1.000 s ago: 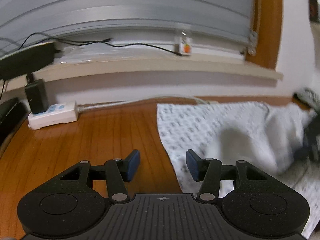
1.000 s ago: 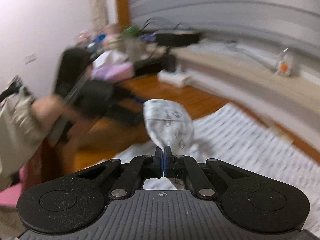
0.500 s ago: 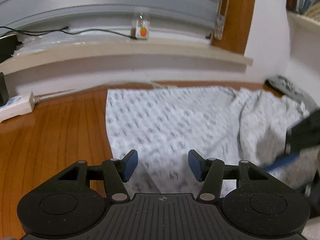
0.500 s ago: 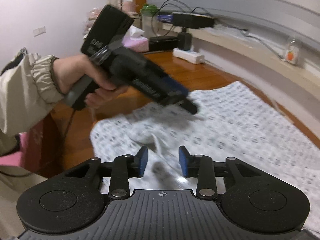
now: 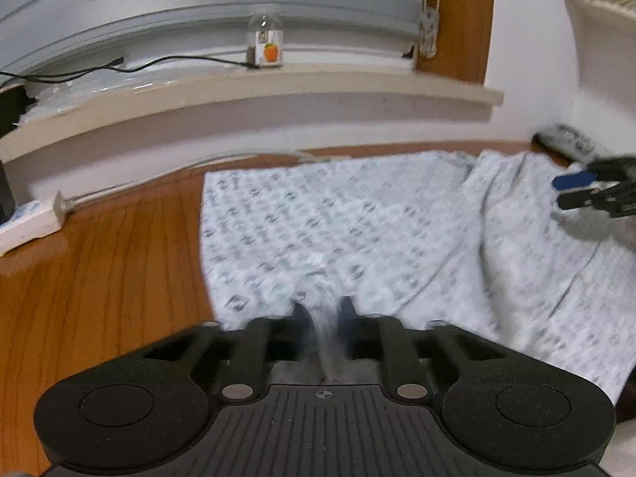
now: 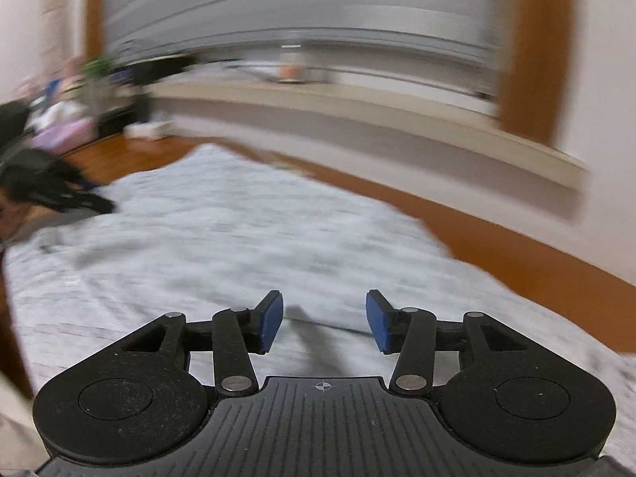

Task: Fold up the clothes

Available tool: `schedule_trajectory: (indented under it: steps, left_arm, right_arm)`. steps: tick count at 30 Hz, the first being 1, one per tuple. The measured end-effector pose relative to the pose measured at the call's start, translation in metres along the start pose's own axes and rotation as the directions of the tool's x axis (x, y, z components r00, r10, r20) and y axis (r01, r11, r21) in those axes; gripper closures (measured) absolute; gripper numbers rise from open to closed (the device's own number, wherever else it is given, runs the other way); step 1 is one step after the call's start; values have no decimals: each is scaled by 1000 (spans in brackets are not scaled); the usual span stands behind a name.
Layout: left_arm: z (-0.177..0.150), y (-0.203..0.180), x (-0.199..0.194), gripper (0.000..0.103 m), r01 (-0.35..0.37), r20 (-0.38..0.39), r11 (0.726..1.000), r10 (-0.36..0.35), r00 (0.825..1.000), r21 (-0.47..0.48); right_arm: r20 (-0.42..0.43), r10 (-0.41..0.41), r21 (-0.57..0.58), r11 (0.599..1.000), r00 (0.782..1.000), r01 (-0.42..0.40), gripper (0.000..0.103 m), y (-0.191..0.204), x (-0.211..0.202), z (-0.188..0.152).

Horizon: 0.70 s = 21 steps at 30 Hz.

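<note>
A pale cloth (image 5: 357, 230), soft white-grey fabric printed with small dark marks, lies spread and creased across the brown, wood-grained bench (image 5: 99, 278). At its near edge a ridge of fabric is pinched up between the black fingers of the left gripper (image 5: 324, 314), which are closed narrowly on it. The right gripper (image 6: 324, 320) hovers over the blurred cloth with its blue-padded fingers wide apart and empty. Beyond the bench runs a cream ledge (image 5: 278, 91) carrying a small clear jar (image 5: 265, 45) with an orange label.
</note>
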<state>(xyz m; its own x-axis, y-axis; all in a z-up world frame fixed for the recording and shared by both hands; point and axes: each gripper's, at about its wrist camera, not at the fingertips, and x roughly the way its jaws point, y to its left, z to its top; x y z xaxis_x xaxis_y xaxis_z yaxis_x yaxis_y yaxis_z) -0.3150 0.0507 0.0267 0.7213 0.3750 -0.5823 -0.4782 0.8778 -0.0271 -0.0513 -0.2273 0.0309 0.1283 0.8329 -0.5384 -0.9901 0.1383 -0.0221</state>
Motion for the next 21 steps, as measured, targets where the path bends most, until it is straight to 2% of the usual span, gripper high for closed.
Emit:
schedule_trajectory:
  steps: [3, 5, 8, 10, 12, 15, 17, 19, 21]
  left_arm:
    - [11, -3, -10, 92, -16, 72, 1000, 17, 997, -3]
    - [27, 3, -25, 92, -12, 143, 999, 17, 990, -39]
    - [56, 23, -44, 92, -37, 216, 995, 56, 975, -90]
    - [70, 44, -45, 92, -60, 212, 989, 89, 973, -139]
    - [75, 61, -29, 89, -103, 143, 981, 127, 982, -163]
    - [69, 71, 6, 79, -180, 17, 970, 185, 983, -161]
    - [64, 66, 14, 68, -183, 16, 971, 188, 982, -157]
    - [60, 60, 22, 50, -185, 16, 971, 190, 982, -153]
    - [65, 48, 30, 49, -156, 21, 978, 161, 987, -136]
  right_arm:
    - [9, -68, 81, 994, 998, 67, 56, -38, -7, -11]
    - [11, -112, 120, 987, 994, 110, 56, -58, -11, -16]
    - [20, -172, 166, 972, 985, 167, 56, -79, -20, -23]
    - [33, -192, 196, 963, 981, 182, 56, -89, -27, -25]
    - [47, -205, 219, 957, 978, 190, 56, -97, -34, -27]
    - [58, -231, 231, 950, 971, 212, 56, -106, -45, -29]
    - [53, -253, 235, 943, 966, 234, 56, -112, -51, -31]
    - [39, -270, 239, 938, 962, 253, 56, -119, -56, -33]
    - [22, -285, 242, 931, 958, 272, 56, -126, -59, -35]
